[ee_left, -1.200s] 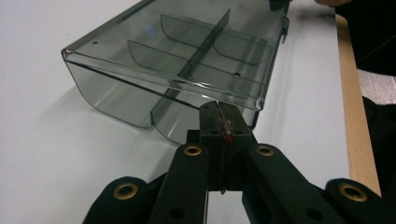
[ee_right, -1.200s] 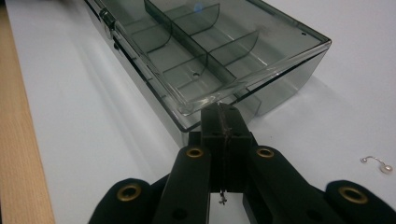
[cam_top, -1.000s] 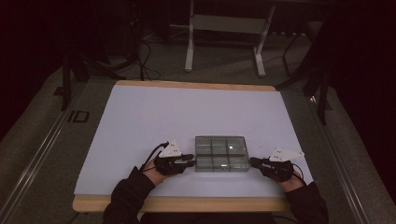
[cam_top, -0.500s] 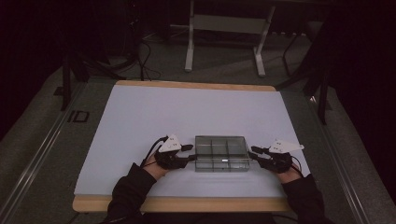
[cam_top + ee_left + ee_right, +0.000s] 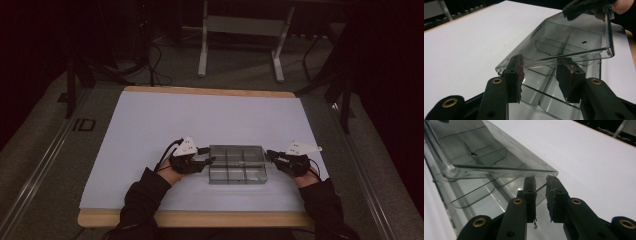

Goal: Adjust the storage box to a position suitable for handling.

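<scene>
1. Broadly, the white surface (image 5: 150, 130) looks as it did a second ago. Nothing lies on it except the task's thing, and nothing on it blocks either hand.
2. Beyond its far edge, well apart from the work, are a metal stand (image 5: 240, 25) and loose cables (image 5: 150, 55) on the dark floor.
3. The clear compartment box (image 5: 237, 172) has kept its place near the person's edge of the surface, between the two hands. Its compartments look empty.
4. Its lid (image 5: 564, 35) is tilted up off the base, so I judge that opening is under way and not finished.
5. The left tool (image 5: 207, 161) is at the box's left end. Its jaws have opened and then just closed a little, and they stand moderately wide. In the left gripper view the lid's short edge lies across both tips and is not pinched between them.
6. The right tool (image 5: 270, 155) is at the other end. Its jaws have just been closing to a narrow gap. The lid's corner sits just above the tips with no plastic clamped between them.
7. With neither tool gripping it, the slick lid could slip off the tips and drop shut.
</scene>
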A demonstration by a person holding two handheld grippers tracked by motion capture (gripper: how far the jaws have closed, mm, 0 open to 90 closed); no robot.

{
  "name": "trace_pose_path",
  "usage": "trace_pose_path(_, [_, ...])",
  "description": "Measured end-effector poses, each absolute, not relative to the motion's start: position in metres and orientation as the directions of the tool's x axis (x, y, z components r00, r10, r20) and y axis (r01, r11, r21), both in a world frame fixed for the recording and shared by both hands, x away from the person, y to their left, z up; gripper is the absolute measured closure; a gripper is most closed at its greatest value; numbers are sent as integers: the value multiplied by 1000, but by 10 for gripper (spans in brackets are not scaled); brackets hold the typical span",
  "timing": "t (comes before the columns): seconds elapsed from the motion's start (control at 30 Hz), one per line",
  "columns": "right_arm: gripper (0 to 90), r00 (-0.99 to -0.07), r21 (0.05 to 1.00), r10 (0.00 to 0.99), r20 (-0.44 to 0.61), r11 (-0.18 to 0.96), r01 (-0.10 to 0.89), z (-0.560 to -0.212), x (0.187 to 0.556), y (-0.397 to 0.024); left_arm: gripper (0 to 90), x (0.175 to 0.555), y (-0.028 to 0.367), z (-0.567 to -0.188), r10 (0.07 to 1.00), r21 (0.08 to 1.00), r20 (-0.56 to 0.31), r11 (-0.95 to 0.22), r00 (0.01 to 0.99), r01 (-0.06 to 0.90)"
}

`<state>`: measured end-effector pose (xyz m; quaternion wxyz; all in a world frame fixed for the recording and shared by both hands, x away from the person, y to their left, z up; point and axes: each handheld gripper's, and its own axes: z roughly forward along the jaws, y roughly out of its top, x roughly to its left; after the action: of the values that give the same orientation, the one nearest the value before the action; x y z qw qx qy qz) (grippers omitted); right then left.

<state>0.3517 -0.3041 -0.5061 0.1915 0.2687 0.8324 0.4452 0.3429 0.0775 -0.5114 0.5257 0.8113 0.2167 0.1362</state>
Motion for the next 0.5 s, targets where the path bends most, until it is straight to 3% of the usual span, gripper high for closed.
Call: trace_pose_path(0.5, [817, -763, 851, 639, -97, 451, 269, -498, 360, -296, 687, 355, 78, -503, 536, 930, 2, -311, 844, 196])
